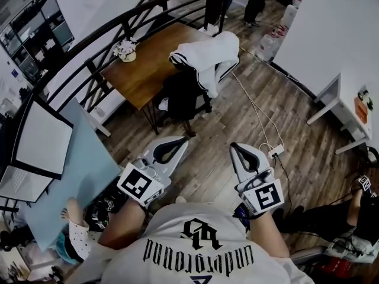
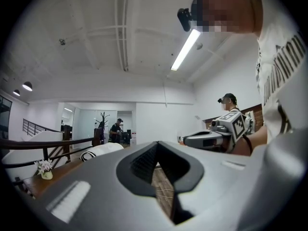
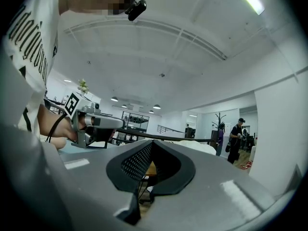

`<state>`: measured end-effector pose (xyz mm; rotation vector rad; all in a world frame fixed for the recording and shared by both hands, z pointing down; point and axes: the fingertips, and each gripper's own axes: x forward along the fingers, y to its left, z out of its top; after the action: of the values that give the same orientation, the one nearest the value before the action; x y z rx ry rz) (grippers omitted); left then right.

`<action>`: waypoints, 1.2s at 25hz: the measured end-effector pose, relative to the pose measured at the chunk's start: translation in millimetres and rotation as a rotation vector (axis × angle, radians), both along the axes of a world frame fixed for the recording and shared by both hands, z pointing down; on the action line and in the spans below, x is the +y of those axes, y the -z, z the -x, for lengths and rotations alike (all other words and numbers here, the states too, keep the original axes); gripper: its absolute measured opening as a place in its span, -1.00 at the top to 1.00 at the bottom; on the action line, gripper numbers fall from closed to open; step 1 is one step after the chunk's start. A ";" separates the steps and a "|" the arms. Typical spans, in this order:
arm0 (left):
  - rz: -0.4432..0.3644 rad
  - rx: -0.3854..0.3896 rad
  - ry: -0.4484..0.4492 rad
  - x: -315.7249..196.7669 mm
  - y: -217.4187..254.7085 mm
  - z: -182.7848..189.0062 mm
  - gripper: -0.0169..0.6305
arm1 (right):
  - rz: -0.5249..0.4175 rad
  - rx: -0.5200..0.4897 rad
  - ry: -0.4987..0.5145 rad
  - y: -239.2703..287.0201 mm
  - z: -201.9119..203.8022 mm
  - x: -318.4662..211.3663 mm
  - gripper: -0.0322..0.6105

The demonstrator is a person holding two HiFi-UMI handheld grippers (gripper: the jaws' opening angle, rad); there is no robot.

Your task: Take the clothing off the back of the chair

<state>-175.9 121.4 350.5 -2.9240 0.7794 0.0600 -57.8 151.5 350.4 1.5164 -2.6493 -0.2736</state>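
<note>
A white garment with black stripes (image 1: 206,57) hangs over the back of a black chair (image 1: 182,98) that stands at a wooden table (image 1: 148,64). My left gripper (image 1: 176,141) and right gripper (image 1: 238,149) are held level side by side over the floor, well short of the chair. Both are shut with nothing between the jaws. In the left gripper view the garment (image 2: 102,149) shows far ahead past my shut left gripper (image 2: 156,144), with the right gripper (image 2: 211,137) alongside. In the right gripper view the right gripper (image 3: 151,143) points toward the garment (image 3: 198,147).
A flower pot (image 1: 126,50) sits on the table beside a black railing (image 1: 100,43). A cable and power strip (image 1: 274,152) lie on the wood floor to the right of the chair. A white desk (image 1: 349,99) stands at right, a pale blue table (image 1: 71,176) at left.
</note>
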 end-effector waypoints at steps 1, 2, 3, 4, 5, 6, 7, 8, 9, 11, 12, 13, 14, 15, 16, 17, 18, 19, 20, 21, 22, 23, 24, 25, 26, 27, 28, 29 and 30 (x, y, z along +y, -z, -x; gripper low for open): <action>-0.001 -0.002 -0.007 -5.9 -0.4 4.3 0.80 | 0.002 -0.002 -0.010 0.0 4.1 -6.2 0.89; 0.000 -0.005 -0.014 -11.8 -1.3 7.2 0.80 | 0.006 -0.002 -0.020 -0.1 7.1 -11.8 0.89; 0.002 -0.006 -0.021 -17.6 -2.3 9.0 0.80 | 0.009 0.000 -0.027 -0.5 9.3 -17.1 0.89; 0.005 -0.005 -0.025 -23.6 -3.3 10.2 0.80 | 0.011 0.001 -0.028 -1.4 11.4 -22.2 0.89; 0.009 -0.003 -0.028 -29.6 -4.1 11.4 0.80 | 0.014 0.002 -0.028 -2.6 13.7 -27.0 0.89; 0.014 -0.001 -0.029 -35.2 -4.8 12.4 0.80 | 0.020 0.004 -0.029 -4.0 15.6 -31.8 0.89; 0.018 0.000 -0.030 -40.3 -5.8 13.0 0.80 | 0.028 0.006 -0.032 -5.8 16.6 -36.4 0.89; 0.020 -0.001 -0.031 -45.3 -6.7 12.8 0.80 | 0.036 0.008 -0.037 -7.7 16.0 -41.2 0.89; 0.022 -0.002 -0.032 -50.3 -7.2 11.9 0.80 | 0.044 0.009 -0.042 -9.3 14.2 -46.3 0.89; 0.026 -0.002 -0.029 -61.1 -6.9 9.1 0.80 | 0.044 0.004 -0.035 -10.8 9.6 -57.3 0.89; 0.027 -0.003 -0.025 -66.9 -7.0 7.4 0.80 | 0.041 0.002 -0.027 -11.5 6.7 -63.7 0.89; 0.026 -0.006 -0.019 -73.3 -7.6 5.4 0.80 | 0.040 0.000 -0.020 -12.4 3.0 -71.3 0.89; 0.024 -0.010 -0.010 -80.7 -8.5 2.9 0.80 | 0.040 -0.001 -0.014 -13.8 -1.5 -80.2 0.89; 0.023 -0.015 0.001 -89.0 -10.0 0.0 0.80 | 0.041 -0.003 -0.006 -15.4 -6.4 -90.2 0.89; 0.024 -0.020 0.014 -98.0 -12.0 -3.6 0.80 | 0.042 -0.006 0.003 -17.2 -11.8 -100.6 0.89; 0.029 -0.024 0.027 -107.3 -14.6 -7.8 0.80 | 0.045 -0.009 0.014 -19.0 -17.5 -111.2 0.89; 0.037 -0.026 0.041 -116.5 -17.4 -12.9 0.80 | 0.047 -0.010 0.026 -20.4 -23.9 -121.6 0.89; 0.042 -0.028 0.054 -125.1 -19.6 -18.7 0.80 | 0.049 -0.010 0.039 -21.2 -30.6 -132.2 0.89; 0.045 -0.030 0.067 -133.4 -20.8 -24.8 0.80 | 0.050 -0.008 0.054 -21.3 -37.5 -142.8 0.89; 0.046 -0.030 0.081 -141.8 -20.7 -31.0 0.80 | 0.050 -0.006 0.069 -20.6 -44.6 -153.7 0.89; 0.046 -0.028 0.095 -150.6 -19.7 -37.2 0.80 | 0.049 -0.005 0.082 -19.6 -51.9 -164.7 0.89; 0.047 -0.024 0.108 -159.9 -18.6 -43.5 0.80 | 0.049 -0.005 0.095 -18.7 -59.5 -175.4 0.89; 0.048 -0.022 0.121 -169.3 -17.9 -49.9 0.80 | 0.050 -0.005 0.106 -18.2 -67.2 -185.6 0.89; 0.047 -0.022 0.134 -178.4 -17.8 -56.4 0.80 | 0.052 -0.003 0.116 -18.1 -75.0 -195.0 0.89; 0.045 -0.025 0.147 -187.0 -18.3 -63.2 0.80 | 0.055 0.000 0.126 -18.4 -82.9 -203.7 0.89; 0.041 -0.029 0.160 -195.4 -19.6 -70.3 0.80 | 0.057 0.003 0.136 -19.0 -91.2 -212.1 0.89; 0.039 -0.032 0.173 -203.9 -21.0 -77.8 0.80 | 0.060 0.006 0.145 -19.9 -100.0 -220.7 0.89; 0.039 -0.033 0.184 -212.5 -22.1 -85.6 0.80 | 0.065 0.009 0.153 -20.8 -109.4 -229.4 0.89; 0.040 -0.034 0.195 -220.8 -22.9 -93.7 0.80 | 0.070 0.011 0.162 -22.1 -119.2 -237.7 0.89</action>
<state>-82.2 -99.4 373.4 -2.8609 1.0670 -0.0223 61.4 -86.2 372.5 1.2784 -2.7460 -0.1958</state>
